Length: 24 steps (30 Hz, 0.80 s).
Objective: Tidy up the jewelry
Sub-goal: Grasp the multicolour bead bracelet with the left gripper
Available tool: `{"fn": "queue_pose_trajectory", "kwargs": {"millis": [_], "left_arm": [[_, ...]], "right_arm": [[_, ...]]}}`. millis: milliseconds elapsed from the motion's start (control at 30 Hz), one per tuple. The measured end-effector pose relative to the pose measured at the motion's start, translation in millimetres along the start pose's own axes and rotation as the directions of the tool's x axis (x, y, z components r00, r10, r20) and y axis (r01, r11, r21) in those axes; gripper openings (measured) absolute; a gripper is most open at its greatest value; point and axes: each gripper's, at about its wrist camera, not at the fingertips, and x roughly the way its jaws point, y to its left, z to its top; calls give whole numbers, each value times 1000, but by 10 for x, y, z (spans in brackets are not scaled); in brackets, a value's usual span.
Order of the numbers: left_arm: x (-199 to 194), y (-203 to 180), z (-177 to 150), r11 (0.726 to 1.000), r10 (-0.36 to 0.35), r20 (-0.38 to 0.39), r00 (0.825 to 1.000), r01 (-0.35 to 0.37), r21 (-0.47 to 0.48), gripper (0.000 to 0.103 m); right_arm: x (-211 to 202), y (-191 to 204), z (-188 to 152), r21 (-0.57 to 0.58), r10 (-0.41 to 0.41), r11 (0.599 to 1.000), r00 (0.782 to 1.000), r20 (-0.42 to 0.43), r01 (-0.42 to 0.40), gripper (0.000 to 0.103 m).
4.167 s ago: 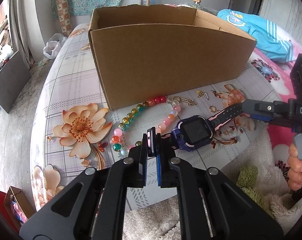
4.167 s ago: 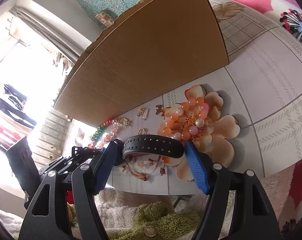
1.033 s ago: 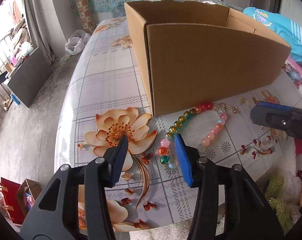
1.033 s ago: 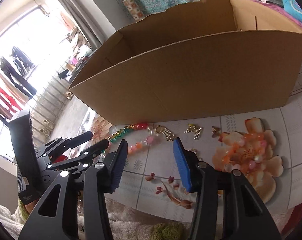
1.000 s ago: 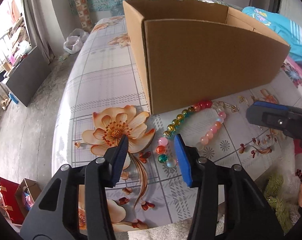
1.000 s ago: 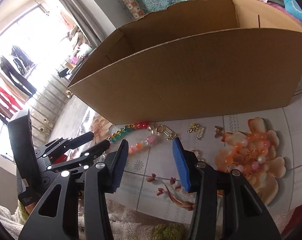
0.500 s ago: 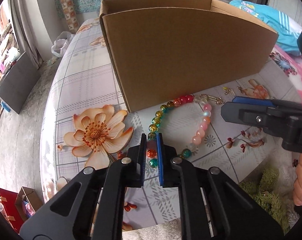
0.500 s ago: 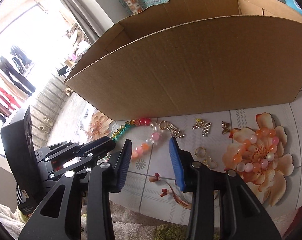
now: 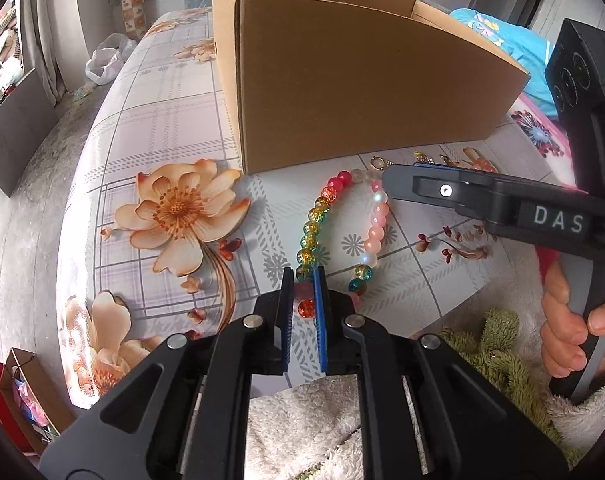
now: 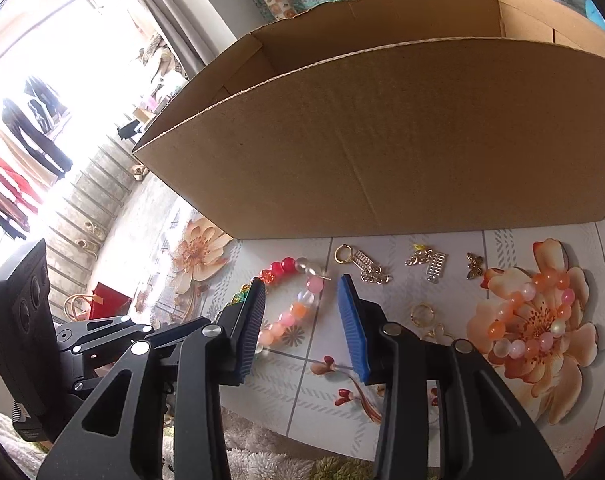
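Your left tongs [image 9: 303, 280] are clamped on the near end of the multicoloured glass-bead bracelet [image 9: 334, 236] lying on the floral table [image 9: 162, 128]. Your right tongs [image 10: 300, 300] stand apart astride its pink beads. Lift gently into the brown cardboard box [image 9: 362, 88].

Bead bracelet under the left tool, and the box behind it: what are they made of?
Bead bracelet: glossy, translucent beads, probably glass or plastic; they catch highlights. Box: plain brown corrugated cardboard, matte, with a ragged cut rim. Left tool pinches the beads.

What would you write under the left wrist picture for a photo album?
Left gripper shut on a colorful bead bracelet beside a cardboard box, right gripper hovering over its far end.
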Motion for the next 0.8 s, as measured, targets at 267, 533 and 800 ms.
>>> {"fn": "queue_pose_trajectory", "kwargs": {"millis": [267,533,800], "left_arm": [[-29,57,-1,1000,21,12,1000,-21,3,9],[-33,150,64,1000,25,20,999,-25,-3,20],[83,101,204,993,105,40,994,-107,50,34]], "right_arm": [[240,149,65,-64,-71,996,996,-50,68,18],[206,107,-1,-44,-50,998,995,-86,47,12],[202,121,6,-51,-66,997,994,-92,62,12]]}}
